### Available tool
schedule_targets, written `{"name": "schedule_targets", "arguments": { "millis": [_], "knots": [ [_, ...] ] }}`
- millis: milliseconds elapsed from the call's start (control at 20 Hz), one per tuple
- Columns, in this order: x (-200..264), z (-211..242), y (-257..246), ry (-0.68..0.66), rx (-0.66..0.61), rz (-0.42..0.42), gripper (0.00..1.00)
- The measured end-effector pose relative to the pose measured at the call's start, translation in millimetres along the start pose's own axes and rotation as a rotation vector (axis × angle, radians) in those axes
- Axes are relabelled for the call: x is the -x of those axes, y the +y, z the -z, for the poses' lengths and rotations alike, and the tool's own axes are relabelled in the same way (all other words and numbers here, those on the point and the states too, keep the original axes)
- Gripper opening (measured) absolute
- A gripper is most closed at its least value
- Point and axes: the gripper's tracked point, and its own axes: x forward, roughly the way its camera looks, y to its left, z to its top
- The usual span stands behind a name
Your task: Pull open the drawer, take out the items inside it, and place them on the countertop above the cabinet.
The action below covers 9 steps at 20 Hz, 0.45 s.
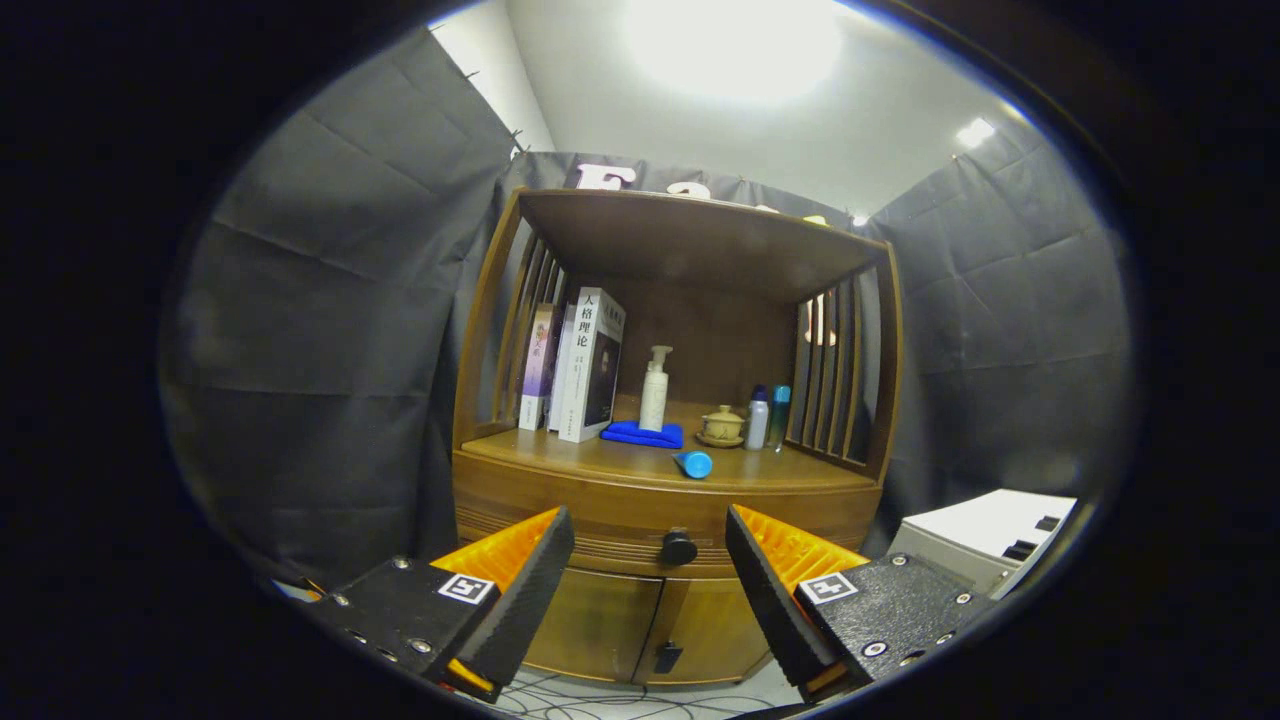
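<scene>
Gripper (650, 555) wide open, empty, drawer knob (678, 547) beyond fingers; blue tube (694, 463) on countertop (560, 455) at 12 o'clock of knob.

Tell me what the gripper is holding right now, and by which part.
Nothing is held. The gripper is open, its fingers spread apart with the closed drawer's round knob showing in the gap between them, untouched, further ahead.
</scene>
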Motion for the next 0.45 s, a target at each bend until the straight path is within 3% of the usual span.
{"name": "schedule_targets", "arguments": {
  "millis": [450],
  "knots": [
    [-0.2, 3.3, -9.9, -0.008, 0.011, 0.029, 0.95]
  ]
}}
